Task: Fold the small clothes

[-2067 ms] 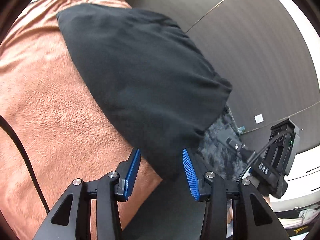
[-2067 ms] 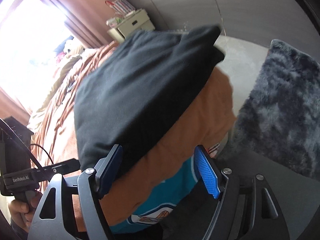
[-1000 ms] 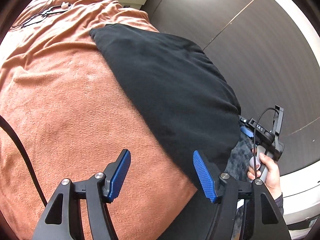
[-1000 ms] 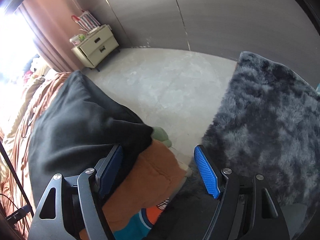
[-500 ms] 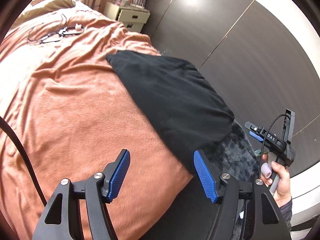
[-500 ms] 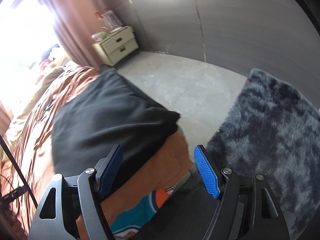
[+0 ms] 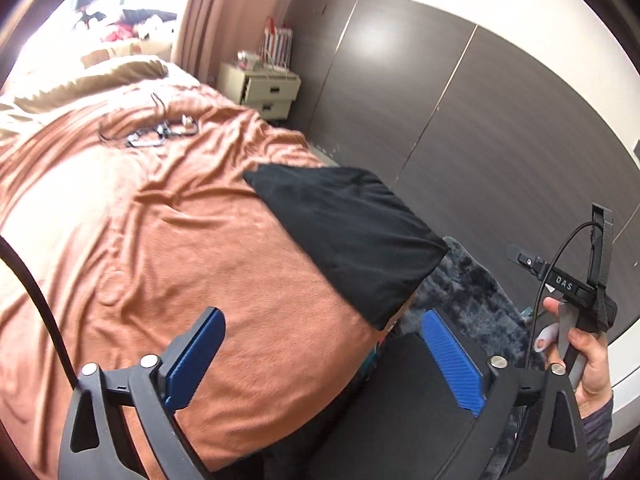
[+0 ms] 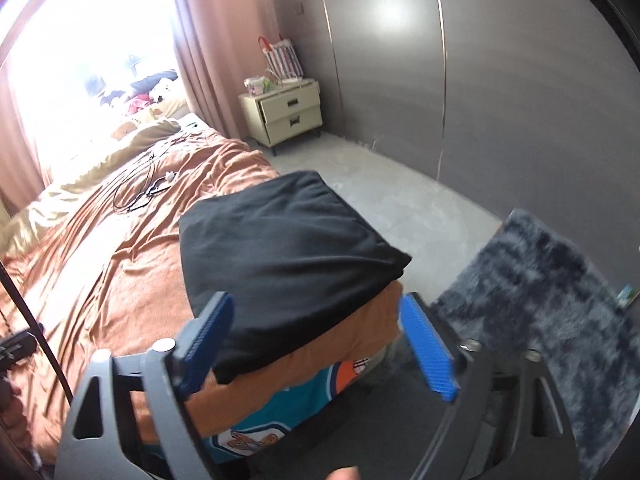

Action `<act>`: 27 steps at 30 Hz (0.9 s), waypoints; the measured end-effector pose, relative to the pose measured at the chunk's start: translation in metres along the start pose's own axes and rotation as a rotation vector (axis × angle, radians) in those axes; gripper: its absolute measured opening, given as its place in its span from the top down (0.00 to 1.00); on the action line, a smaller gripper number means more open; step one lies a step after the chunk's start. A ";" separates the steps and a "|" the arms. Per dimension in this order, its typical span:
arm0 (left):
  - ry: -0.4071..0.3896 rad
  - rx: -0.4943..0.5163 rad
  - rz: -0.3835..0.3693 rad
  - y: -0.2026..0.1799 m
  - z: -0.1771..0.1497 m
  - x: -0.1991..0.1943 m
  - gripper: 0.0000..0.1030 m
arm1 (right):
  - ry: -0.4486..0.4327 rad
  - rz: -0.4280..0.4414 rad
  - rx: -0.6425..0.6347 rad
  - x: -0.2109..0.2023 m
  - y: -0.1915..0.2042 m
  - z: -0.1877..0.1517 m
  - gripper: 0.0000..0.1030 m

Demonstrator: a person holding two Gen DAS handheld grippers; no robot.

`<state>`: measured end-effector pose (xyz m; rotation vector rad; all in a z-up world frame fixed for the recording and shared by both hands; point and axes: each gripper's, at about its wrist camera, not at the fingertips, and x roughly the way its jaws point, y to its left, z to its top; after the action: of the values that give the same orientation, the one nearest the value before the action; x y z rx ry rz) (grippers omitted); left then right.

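The black garment [image 8: 288, 256] lay folded at the corner of the bed [image 7: 160, 240], and both the left gripper [image 7: 324, 356] and right gripper [image 8: 316, 344], jaws just opened wide, held nothing, so this piece looked finished

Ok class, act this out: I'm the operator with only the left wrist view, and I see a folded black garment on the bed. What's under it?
Observer: Orange fabric shows under the black garment, with teal printed fabric below that.
Operator: Is the right gripper holding anything?
Observer: No; the right gripper has just been opening its jaws, and they grip nothing.
Operator: And beyond the bed?
Observer: Bare grey floor runs to the bedside cabinet.
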<state>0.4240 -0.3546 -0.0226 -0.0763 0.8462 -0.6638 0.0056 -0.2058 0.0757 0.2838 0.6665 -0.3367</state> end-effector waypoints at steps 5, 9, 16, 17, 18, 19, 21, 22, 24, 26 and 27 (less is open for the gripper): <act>-0.071 0.047 0.048 -0.007 -0.017 -0.056 0.01 | -0.035 0.013 -0.020 -0.052 0.022 -0.024 0.00; -0.120 0.063 0.068 -0.008 -0.033 -0.098 0.00 | -0.048 0.029 -0.043 -0.090 0.036 -0.045 0.00; -0.184 0.079 0.081 -0.008 -0.065 -0.161 0.00 | -0.056 0.061 -0.068 -0.147 0.047 -0.074 0.00; -0.195 0.081 0.084 -0.008 -0.071 -0.170 0.00 | -0.060 0.065 -0.073 -0.156 0.049 -0.078 0.00; -0.206 0.085 0.091 -0.008 -0.076 -0.180 0.00 | -0.065 0.070 -0.080 -0.165 0.052 -0.083 0.00; -0.210 0.088 0.099 -0.008 -0.081 -0.187 0.00 | -0.072 0.078 -0.088 -0.173 0.054 -0.086 0.00; -0.219 0.096 0.107 -0.008 -0.090 -0.200 0.00 | -0.081 0.089 -0.095 -0.181 0.054 -0.089 0.00; -0.230 0.099 0.113 -0.008 -0.095 -0.208 0.00 | -0.086 0.099 -0.098 -0.189 0.057 -0.094 0.00; -0.250 0.095 0.127 -0.005 -0.105 -0.222 0.00 | -0.092 0.112 -0.105 -0.199 0.062 -0.100 0.00; -0.261 0.091 0.128 -0.002 -0.114 -0.234 0.00 | -0.098 0.122 -0.117 -0.208 0.066 -0.106 0.00; -0.265 0.091 0.129 0.000 -0.119 -0.240 0.00 | -0.103 0.129 -0.126 -0.213 0.069 -0.110 0.00</act>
<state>0.2247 -0.1945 0.0583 -0.0260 0.5596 -0.5555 -0.1852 -0.0585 0.1404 0.1869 0.5627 -0.1839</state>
